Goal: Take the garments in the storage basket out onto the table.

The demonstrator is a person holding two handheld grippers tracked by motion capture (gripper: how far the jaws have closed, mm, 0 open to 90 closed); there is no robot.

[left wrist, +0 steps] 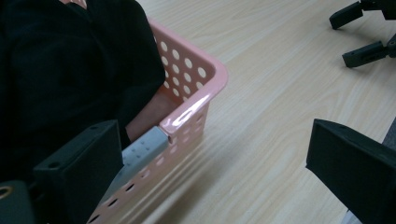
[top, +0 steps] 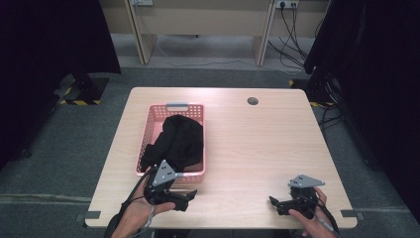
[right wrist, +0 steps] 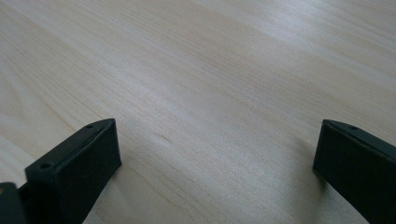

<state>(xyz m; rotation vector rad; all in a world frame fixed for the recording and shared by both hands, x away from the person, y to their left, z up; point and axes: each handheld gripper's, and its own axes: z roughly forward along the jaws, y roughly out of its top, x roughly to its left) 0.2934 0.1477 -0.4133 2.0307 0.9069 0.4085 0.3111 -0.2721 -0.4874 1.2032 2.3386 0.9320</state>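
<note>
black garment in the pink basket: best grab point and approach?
Likely the raised fold at the middle of the black garment, coming straight down from above. The pink basket walls block side access, and the cloth bunches highest there. The left hand-held gripper, jaws open, is nearest.

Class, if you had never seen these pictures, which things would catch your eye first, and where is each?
First the pink basket on the left half of the table, with dark clothing heaped inside. Then the two open grippers at the near edge: the left gripper beside the basket's near end, the right gripper over bare wood.
</note>
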